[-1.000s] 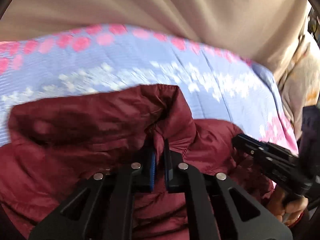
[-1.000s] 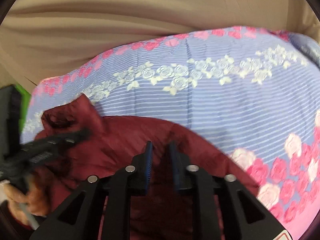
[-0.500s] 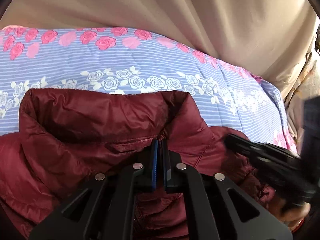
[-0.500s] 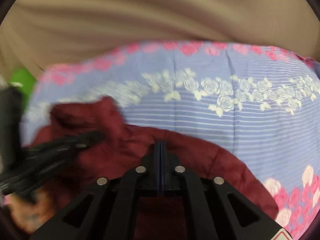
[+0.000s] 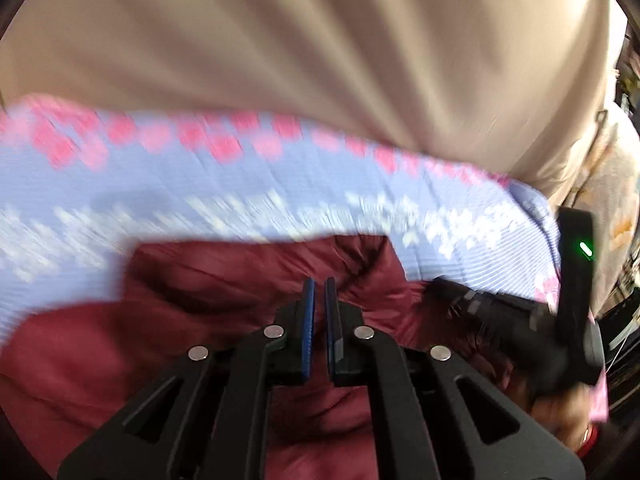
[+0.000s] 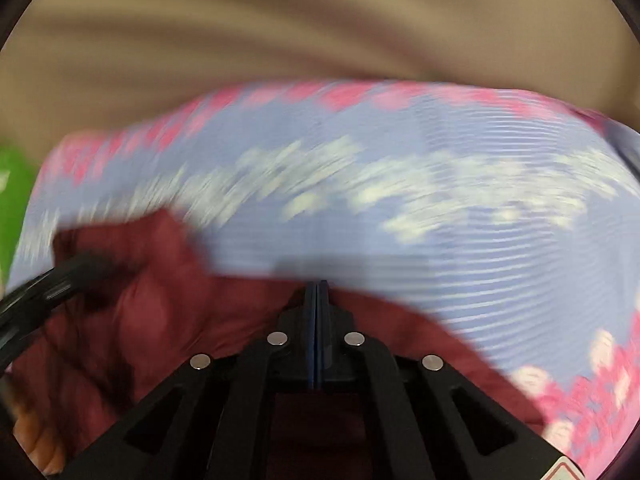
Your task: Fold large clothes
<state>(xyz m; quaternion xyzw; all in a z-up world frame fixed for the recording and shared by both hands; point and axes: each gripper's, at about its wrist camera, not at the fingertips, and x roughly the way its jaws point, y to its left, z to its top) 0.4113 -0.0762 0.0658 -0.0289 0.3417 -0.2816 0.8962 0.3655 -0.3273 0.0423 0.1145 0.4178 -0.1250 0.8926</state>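
A dark red puffer jacket (image 5: 224, 280) lies on a bed with a blue floral quilt (image 5: 200, 192). My left gripper (image 5: 319, 284) is shut on the jacket just below its collar, with a thin fold of fabric between the blue pads. My right gripper (image 6: 317, 286) has its jaws pressed together on the jacket's edge (image 6: 400, 320). The right gripper also shows at the right of the left wrist view (image 5: 500, 316). The left gripper shows at the left of the right wrist view (image 6: 52, 284). Both views are motion-blurred.
The quilt (image 6: 440, 200) spreads beyond the jacket. A beige curtain (image 5: 320, 60) hangs behind the bed. A pale floral pillow or cover (image 5: 612, 208) is at the far right. Something green (image 6: 12, 184) sits at the left edge of the right wrist view.
Both grippers closed on the jacket over the last second. Both views are now blurred from fast movement, and the collar has shifted in the views.
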